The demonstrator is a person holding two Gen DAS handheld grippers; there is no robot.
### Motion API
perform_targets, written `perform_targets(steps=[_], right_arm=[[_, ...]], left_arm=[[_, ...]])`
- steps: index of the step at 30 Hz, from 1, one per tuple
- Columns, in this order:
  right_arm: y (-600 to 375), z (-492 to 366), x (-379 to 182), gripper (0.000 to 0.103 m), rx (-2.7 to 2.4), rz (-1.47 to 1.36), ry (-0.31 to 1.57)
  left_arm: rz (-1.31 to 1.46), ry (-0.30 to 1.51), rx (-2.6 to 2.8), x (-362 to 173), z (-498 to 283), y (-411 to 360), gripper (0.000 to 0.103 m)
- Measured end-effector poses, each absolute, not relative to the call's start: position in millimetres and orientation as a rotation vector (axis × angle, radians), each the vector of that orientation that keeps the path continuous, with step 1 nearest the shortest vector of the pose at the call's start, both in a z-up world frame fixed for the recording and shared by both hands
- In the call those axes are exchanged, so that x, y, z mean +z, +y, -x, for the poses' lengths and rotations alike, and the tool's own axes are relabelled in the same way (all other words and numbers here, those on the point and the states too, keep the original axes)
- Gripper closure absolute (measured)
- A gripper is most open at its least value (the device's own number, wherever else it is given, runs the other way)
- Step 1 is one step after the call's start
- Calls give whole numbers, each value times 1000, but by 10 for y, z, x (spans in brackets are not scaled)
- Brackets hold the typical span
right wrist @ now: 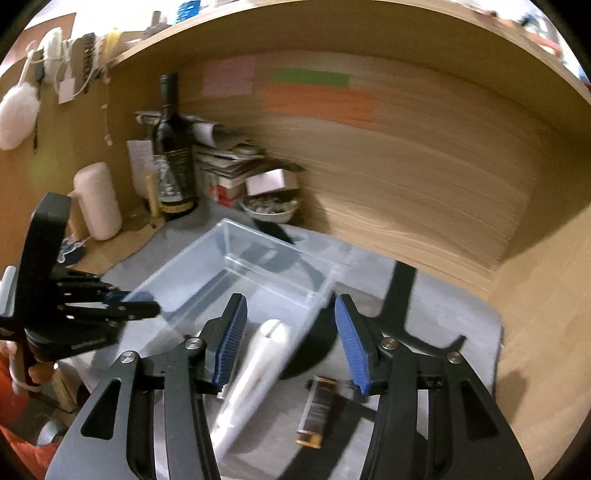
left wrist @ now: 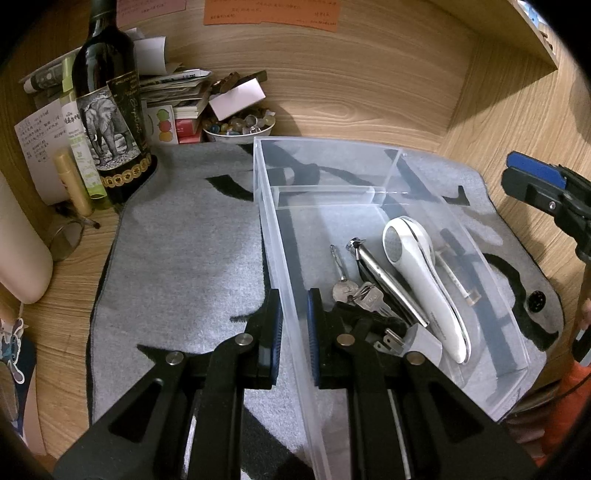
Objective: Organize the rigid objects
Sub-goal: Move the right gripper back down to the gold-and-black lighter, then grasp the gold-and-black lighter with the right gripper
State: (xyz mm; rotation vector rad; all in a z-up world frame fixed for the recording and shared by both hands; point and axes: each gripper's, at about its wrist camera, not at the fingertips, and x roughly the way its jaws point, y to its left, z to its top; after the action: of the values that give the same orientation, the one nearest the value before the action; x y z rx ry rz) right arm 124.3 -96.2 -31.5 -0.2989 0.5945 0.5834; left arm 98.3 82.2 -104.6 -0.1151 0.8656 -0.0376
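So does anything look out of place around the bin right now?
One item: a small dark rectangular object lies on the grey mat outside the clear bin, below the open right gripper. The keys, white handheld device and plug are already inside. Left gripper straddles the bin's wall.

A home desk nook: wine bottle (left wrist: pixel 107 103), stacked papers (left wrist: pixel 173 86), sticky notes (left wrist: pixel 271 11) on wood panelling.
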Motion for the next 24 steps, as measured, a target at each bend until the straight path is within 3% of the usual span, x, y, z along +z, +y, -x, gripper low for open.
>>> perform_targets(steps=[3,24], right_arm=[[-1103,-1278,-333,47,550,272,600],[-1408,-1512,-1336,49,487,254,900]], left_arm=[[115,865,-38,-1046,-983,821,91],[116,865,-38,-1045,-984,818,91]])
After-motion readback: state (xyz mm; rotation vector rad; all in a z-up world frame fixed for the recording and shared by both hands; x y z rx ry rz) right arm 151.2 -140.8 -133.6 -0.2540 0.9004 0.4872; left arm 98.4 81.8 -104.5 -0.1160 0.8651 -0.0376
